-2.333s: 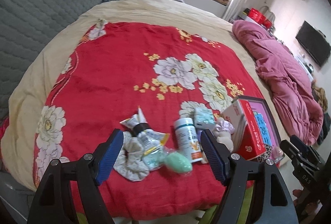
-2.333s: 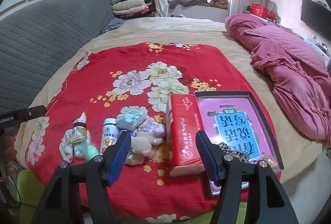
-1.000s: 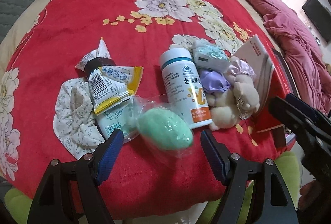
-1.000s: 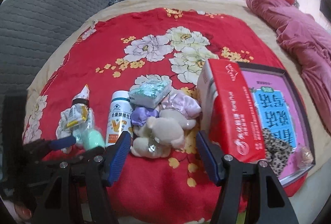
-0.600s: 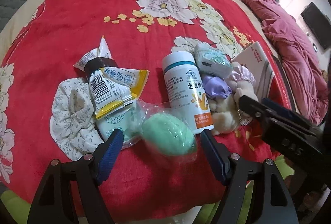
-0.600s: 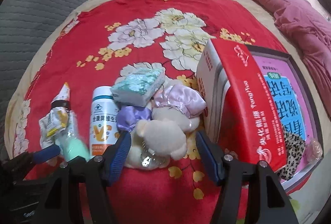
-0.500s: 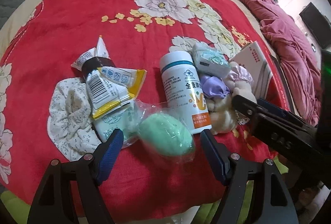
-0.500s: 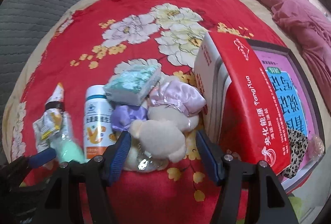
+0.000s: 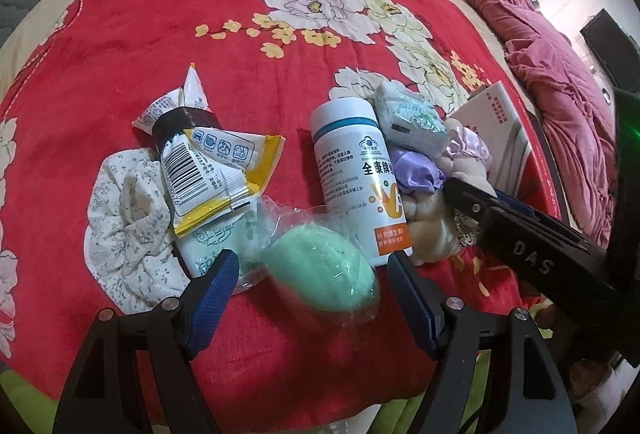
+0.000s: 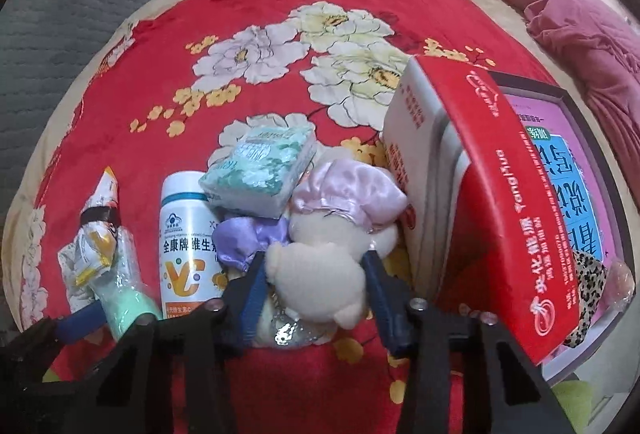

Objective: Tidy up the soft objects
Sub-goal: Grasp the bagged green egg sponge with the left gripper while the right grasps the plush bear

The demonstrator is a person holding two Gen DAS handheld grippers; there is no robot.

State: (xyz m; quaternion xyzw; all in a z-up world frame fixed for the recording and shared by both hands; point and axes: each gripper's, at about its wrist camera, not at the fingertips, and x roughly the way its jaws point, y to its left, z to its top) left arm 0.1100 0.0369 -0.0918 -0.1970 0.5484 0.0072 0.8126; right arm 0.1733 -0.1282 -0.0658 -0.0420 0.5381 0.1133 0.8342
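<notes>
A cream plush toy (image 10: 316,274) in a pink satin cap lies on the red flowered blanket (image 10: 248,13). My right gripper (image 10: 314,266) is closing on it, and both blue pads touch its sides. A purple scrunchie (image 10: 244,234) and a tissue pack (image 10: 260,161) lie against the toy. My left gripper (image 9: 312,262) is open, with a green sponge in a clear bag (image 9: 320,266) between its fingers, untouched. A floral white scrunchie (image 9: 128,222) sits to the left of the sponge. The right gripper (image 9: 452,189) reaches the plush toy (image 9: 432,226) from the right in the left wrist view.
A white vitamin bottle (image 9: 356,169) lies between the two piles. Crumpled sachets (image 9: 208,161) rest on the floral scrunchie. A red box (image 10: 480,193) leans on a framed pink board (image 10: 568,161) to the right of the toy. A pink quilt (image 9: 560,81) lies beyond.
The right gripper dropped down over the plush toy and its jaws narrowed around it. The left gripper stayed over the green sponge, still open.
</notes>
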